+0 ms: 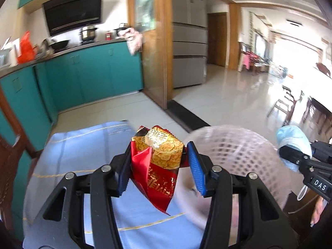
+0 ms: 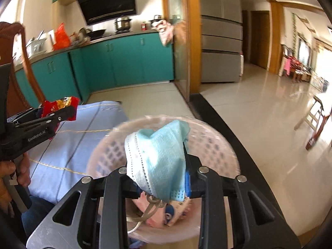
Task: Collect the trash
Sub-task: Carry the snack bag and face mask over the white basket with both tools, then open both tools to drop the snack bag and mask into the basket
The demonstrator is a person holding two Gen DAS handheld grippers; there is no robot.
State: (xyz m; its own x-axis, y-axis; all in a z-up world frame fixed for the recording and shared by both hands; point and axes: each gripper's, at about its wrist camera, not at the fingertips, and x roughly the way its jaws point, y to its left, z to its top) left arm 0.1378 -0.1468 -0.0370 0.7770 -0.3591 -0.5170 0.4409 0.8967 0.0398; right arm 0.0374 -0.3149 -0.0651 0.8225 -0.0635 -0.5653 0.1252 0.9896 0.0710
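My left gripper (image 1: 159,166) is shut on a red and gold snack wrapper (image 1: 159,157) and holds it above the blue tablecloth (image 1: 87,145), just left of the pink mesh basket (image 1: 234,145). My right gripper (image 2: 164,182) is shut on a crumpled light blue face mask (image 2: 157,157) and holds it over the basket (image 2: 213,143). The mask's ear loops hang down inside. The basket holds a pink packet (image 2: 166,213). The left gripper with the wrapper (image 2: 60,108) shows at the left of the right wrist view. The right gripper with the mask (image 1: 294,141) shows at the right of the left wrist view.
The table with the blue cloth (image 2: 68,145) stands before teal kitchen cabinets (image 1: 89,72). A wooden chair back (image 2: 18,47) rises at the left. A grey fridge (image 1: 188,41) and a tiled floor (image 1: 238,95) lie beyond, with chairs (image 1: 286,103) at the right.
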